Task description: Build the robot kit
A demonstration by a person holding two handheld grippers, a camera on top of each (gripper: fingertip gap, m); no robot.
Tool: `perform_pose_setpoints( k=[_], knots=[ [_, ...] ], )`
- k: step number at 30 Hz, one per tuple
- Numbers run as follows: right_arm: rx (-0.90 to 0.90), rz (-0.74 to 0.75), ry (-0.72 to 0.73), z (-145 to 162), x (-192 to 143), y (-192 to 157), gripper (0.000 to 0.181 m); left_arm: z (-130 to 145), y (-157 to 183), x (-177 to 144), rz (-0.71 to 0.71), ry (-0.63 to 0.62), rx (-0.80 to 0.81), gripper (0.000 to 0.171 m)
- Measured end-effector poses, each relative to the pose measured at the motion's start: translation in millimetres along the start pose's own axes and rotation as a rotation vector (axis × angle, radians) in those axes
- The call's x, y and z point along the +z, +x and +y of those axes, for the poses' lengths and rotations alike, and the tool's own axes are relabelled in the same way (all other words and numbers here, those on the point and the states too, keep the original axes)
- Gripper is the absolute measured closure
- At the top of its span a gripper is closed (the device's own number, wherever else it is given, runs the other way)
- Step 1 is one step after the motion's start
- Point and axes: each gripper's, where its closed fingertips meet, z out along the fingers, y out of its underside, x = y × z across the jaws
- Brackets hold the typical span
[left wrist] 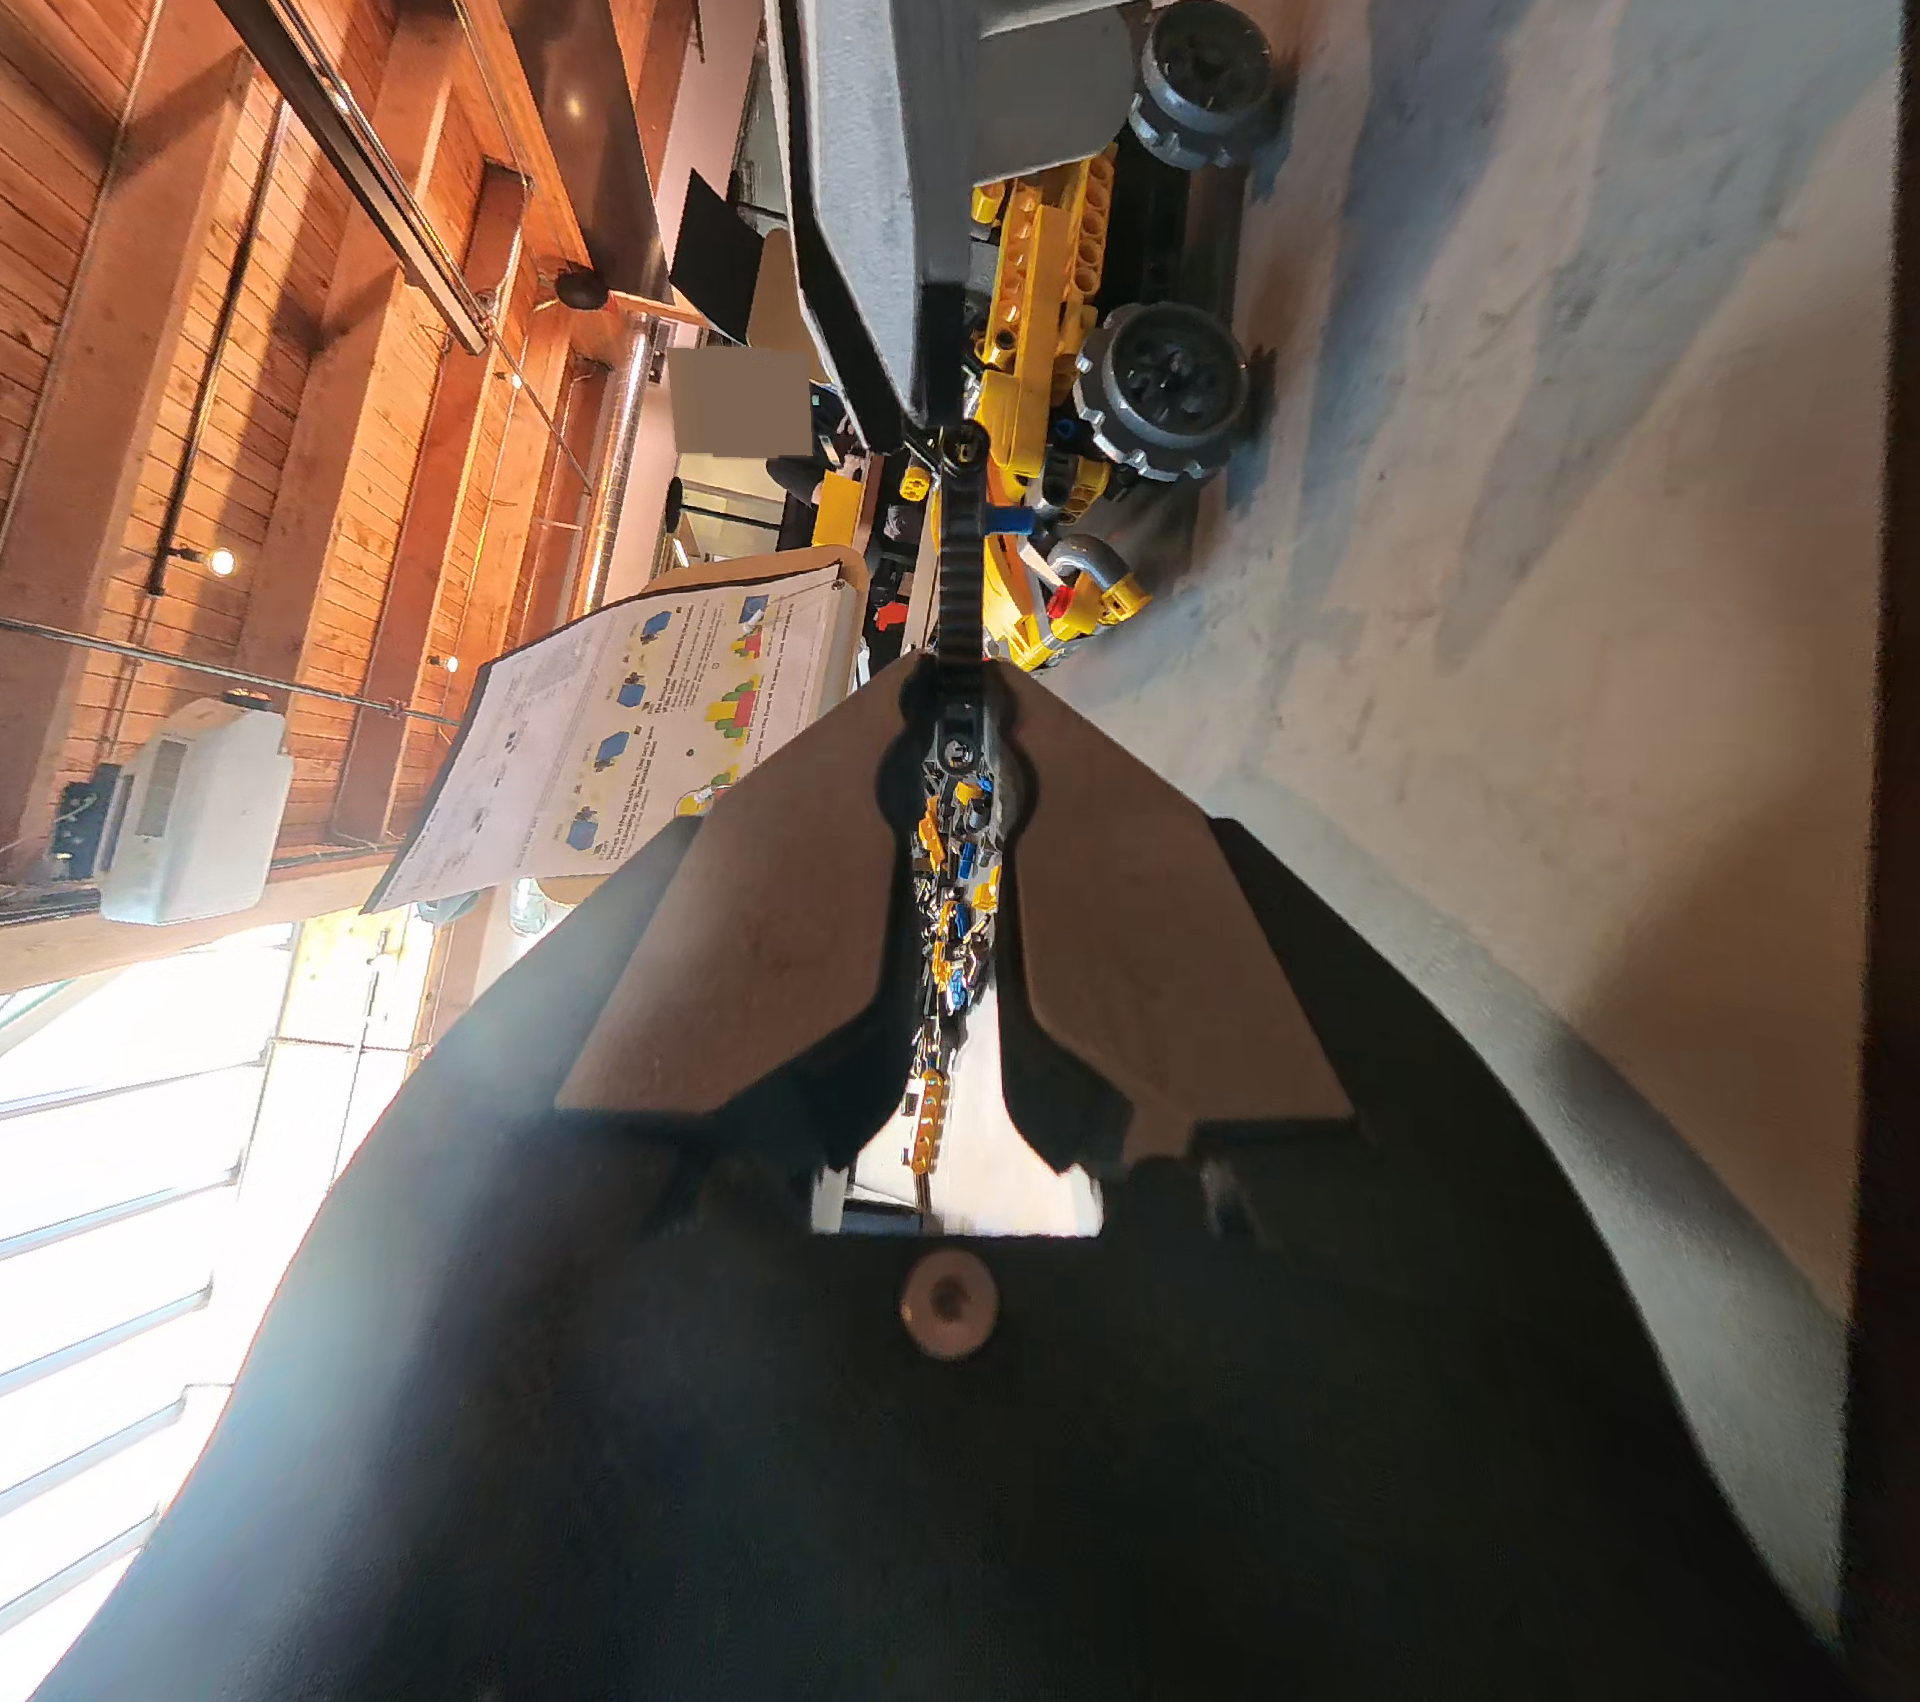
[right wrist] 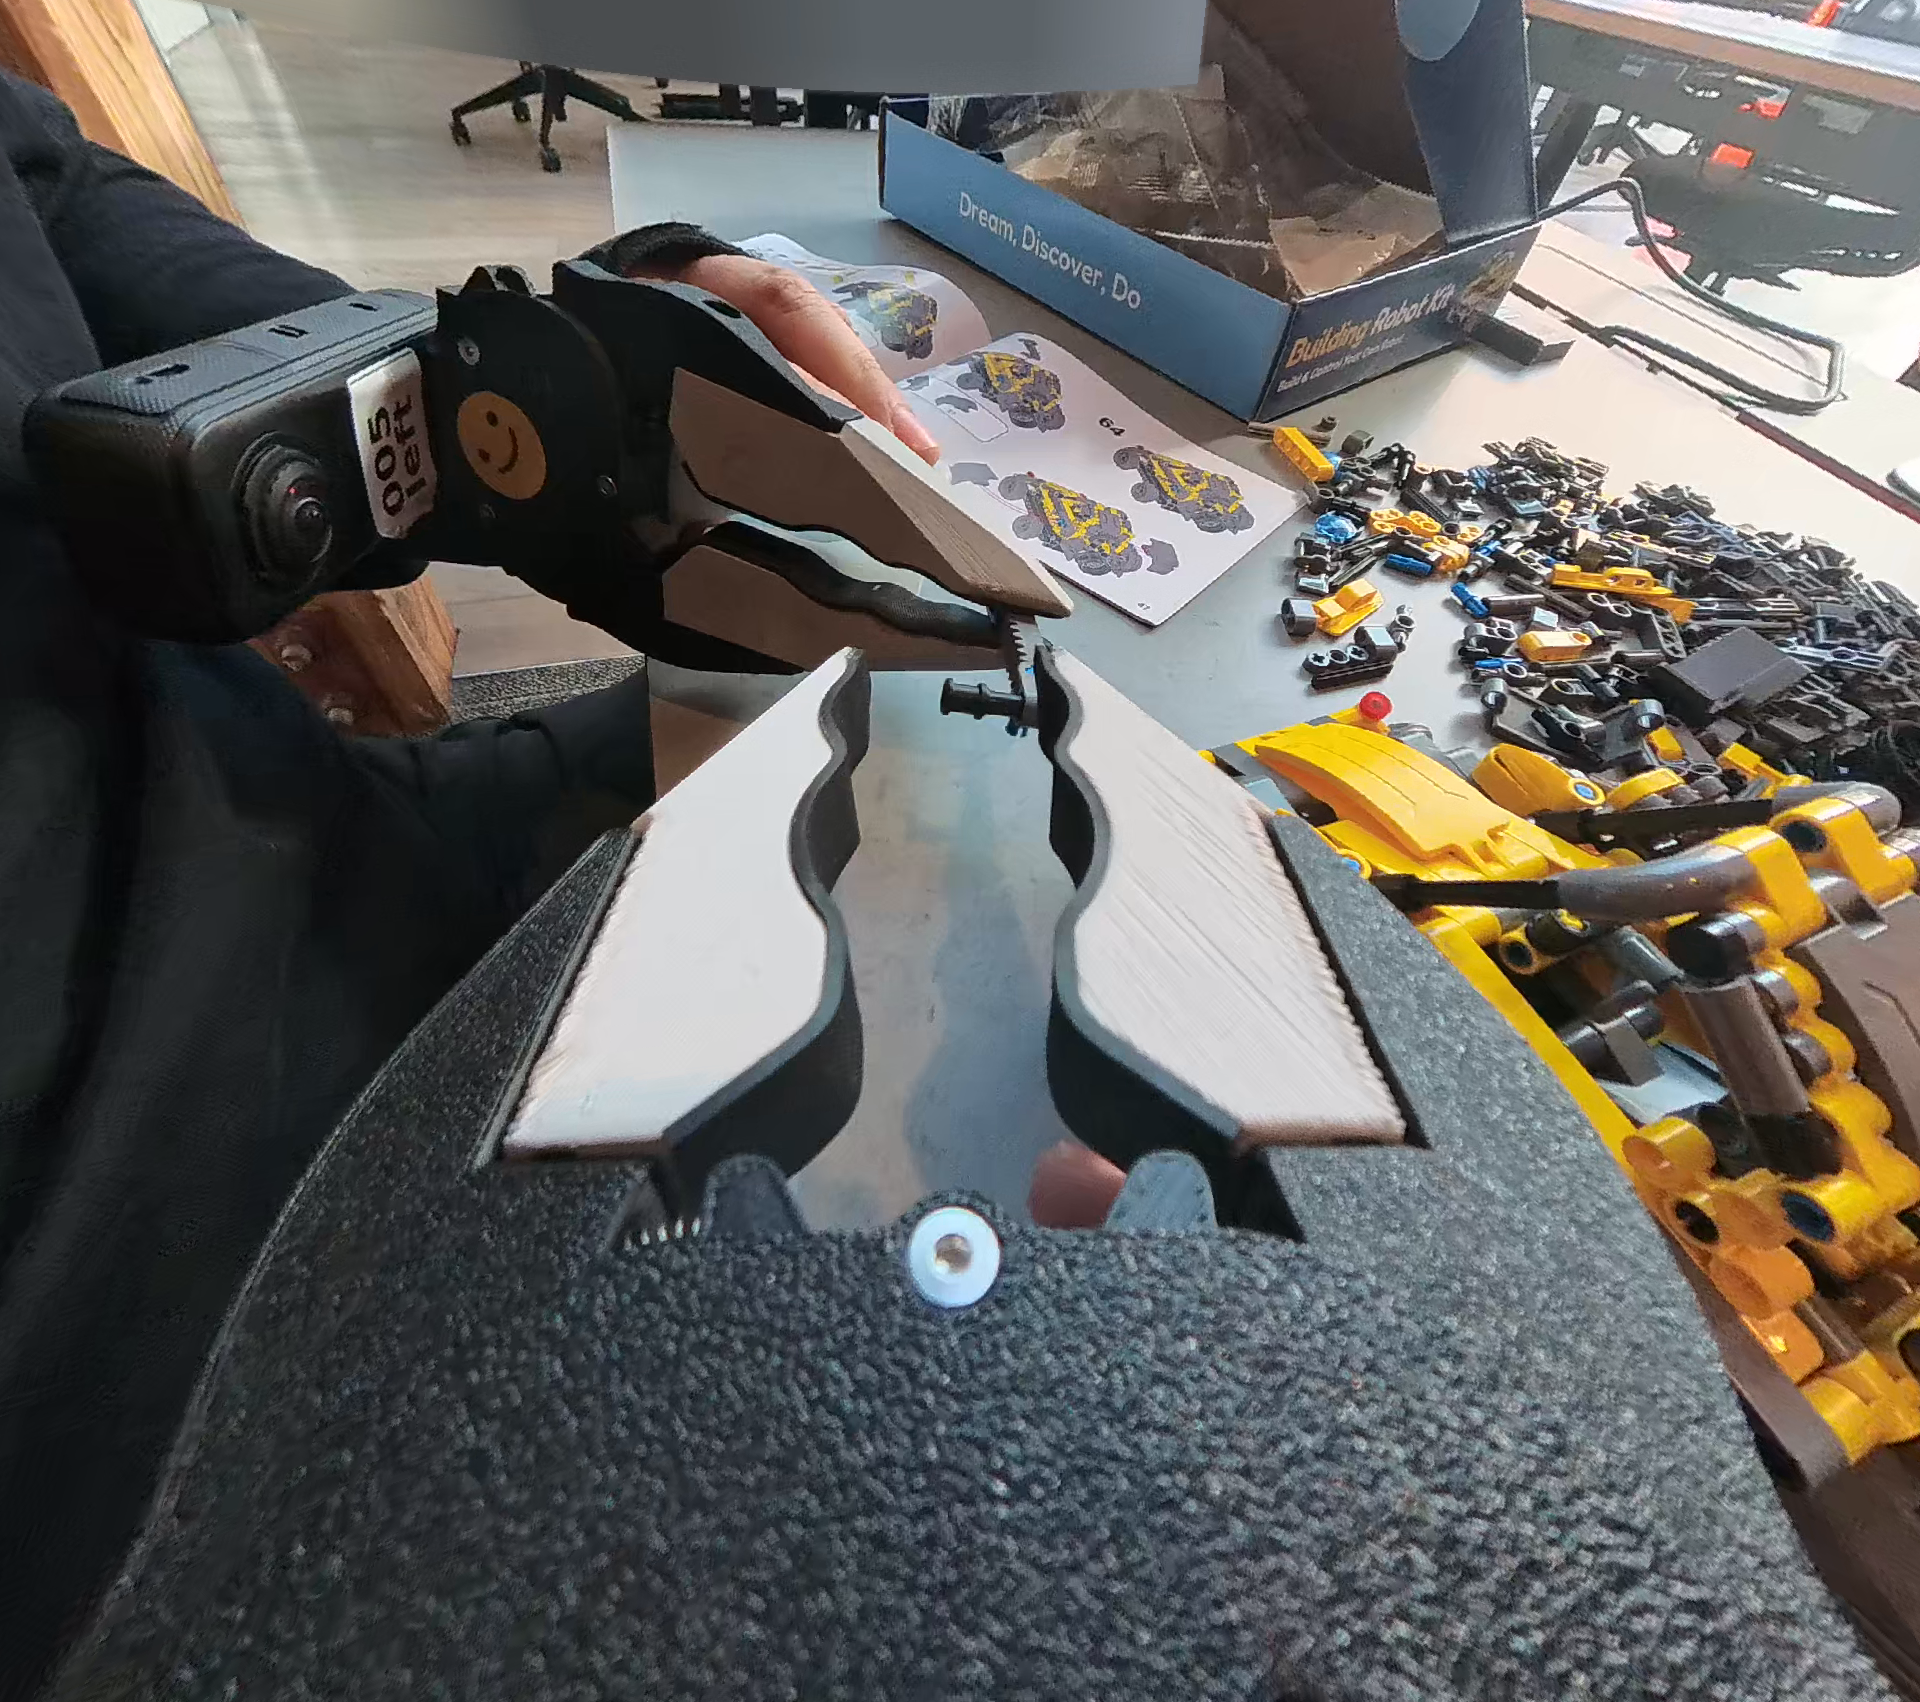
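Both tongs meet by the yellow truck (right wrist: 1621, 956): left tongs (left wrist: 958, 686) pinch a black toothed strip (left wrist: 958, 582), half hidden; right tongs (right wrist: 951, 676) spread wide. Blue box (right wrist: 1091, 291) has writing.

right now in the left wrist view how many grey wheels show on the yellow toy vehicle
2. One grey ridged wheel sits near the top beside the other gripper's grey finger; the second is lower, against the yellow brick-built vehicle. Others may be hidden behind the body.

Left gripper (right wrist: 1023, 613) rolled sideways, jaws clamped, right gripper (right wrist: 951, 686) level, jaws parted
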Motion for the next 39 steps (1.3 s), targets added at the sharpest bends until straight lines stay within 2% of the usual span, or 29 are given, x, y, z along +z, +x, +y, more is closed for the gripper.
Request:
perform_pose_setpoints(
  k=[39],
  knots=[
    [0.004,0.003,0.058,-6.8,-5.2,1.8,0.149,-2.4,-6.7,-2.8,-0.032,0.016,-0.005,0.166]
  ],
)
